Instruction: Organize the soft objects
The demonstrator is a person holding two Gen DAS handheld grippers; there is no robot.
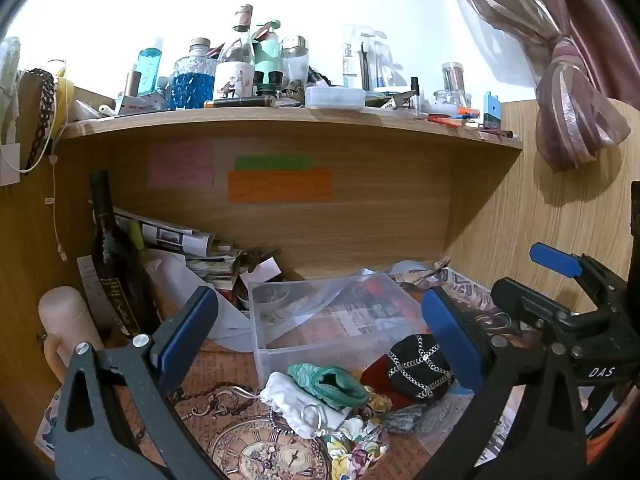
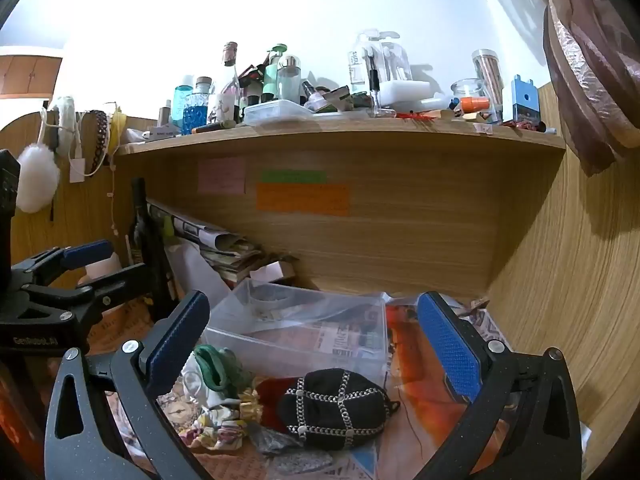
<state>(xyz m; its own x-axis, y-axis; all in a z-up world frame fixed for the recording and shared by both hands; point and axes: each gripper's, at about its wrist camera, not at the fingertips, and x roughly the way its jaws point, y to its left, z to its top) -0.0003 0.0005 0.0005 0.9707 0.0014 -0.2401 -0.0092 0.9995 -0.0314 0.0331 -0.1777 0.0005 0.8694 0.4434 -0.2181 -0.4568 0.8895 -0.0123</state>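
Observation:
A heap of soft things lies on the desk in front of a clear plastic box (image 1: 320, 320) (image 2: 296, 332): a black pouch with silver chains (image 1: 420, 366) (image 2: 334, 408), a dark red cloth (image 1: 374, 376) under it, a green scrunchie (image 1: 330, 384) (image 2: 218, 366), a white cloth (image 1: 294, 400) and a floral cloth (image 1: 356, 444) (image 2: 216, 424). My left gripper (image 1: 320, 332) is open and empty above the heap. My right gripper (image 2: 312, 348) is open and empty above the black pouch. The right gripper also shows at the right edge of the left wrist view (image 1: 560, 320).
A dark wine bottle (image 1: 116, 272) and a pale flask (image 1: 66, 320) stand at the left. Papers and magazines (image 1: 180, 248) are piled behind the box. A crowded shelf (image 1: 280, 120) hangs overhead. A curtain (image 1: 572, 112) hangs at the right wall.

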